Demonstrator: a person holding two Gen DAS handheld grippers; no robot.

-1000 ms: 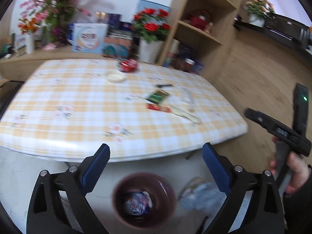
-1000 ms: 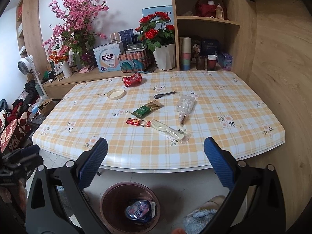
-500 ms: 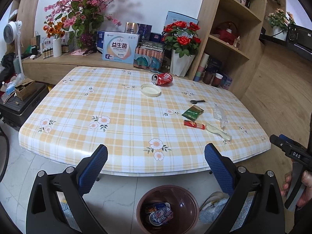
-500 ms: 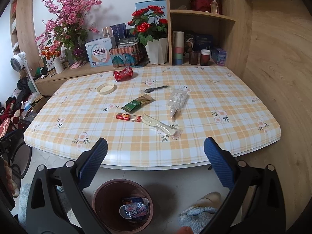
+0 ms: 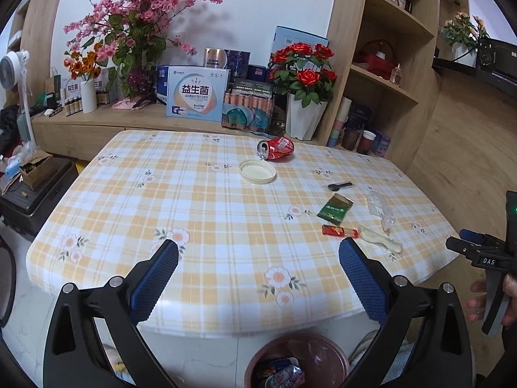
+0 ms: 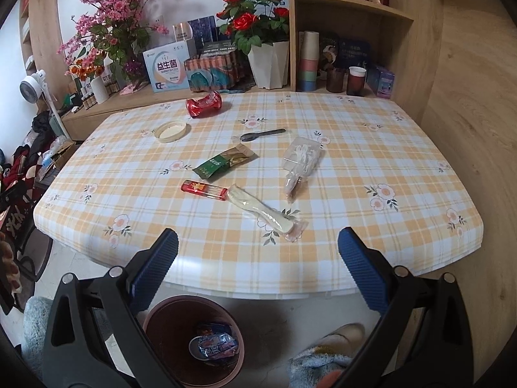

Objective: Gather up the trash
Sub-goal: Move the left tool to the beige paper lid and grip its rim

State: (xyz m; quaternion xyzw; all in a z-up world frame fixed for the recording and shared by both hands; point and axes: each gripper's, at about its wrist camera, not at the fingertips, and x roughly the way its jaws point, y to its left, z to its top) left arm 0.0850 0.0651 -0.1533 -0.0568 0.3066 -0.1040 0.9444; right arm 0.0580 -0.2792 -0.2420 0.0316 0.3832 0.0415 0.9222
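Trash lies on the checked table (image 6: pixel 371 161): a crushed red can (image 6: pixel 204 104), a cream lid (image 6: pixel 170 131), a dark spoon (image 6: pixel 262 134), a green packet (image 6: pixel 223 163), a red wrapper (image 6: pixel 203 189), a clear-wrapped white utensil (image 6: pixel 262 211) and a clear bag (image 6: pixel 300 161). The can (image 5: pixel 275 148), lid (image 5: pixel 257 170) and green packet (image 5: pixel 335 209) also show in the left wrist view. A brown bin (image 6: pixel 190 339) with wrappers inside stands on the floor below the table's front edge. My left gripper (image 5: pixel 258 271) and right gripper (image 6: pixel 258 258) are both open and empty, held over that edge.
A low shelf behind the table holds flower vases (image 5: pixel 302 119), boxes (image 5: pixel 196 96) and bottles. A tall shelf unit (image 6: pixel 352 42) with cups stands at the back right. A fan (image 5: pixel 13 68) and clutter are at the left. A slippered foot (image 6: pixel 326 352) is next to the bin.
The left gripper has risen and turned toward the table, so the bin has dropped to the frame's bottom. The right gripper has edged closer to the table. Both stayed open.
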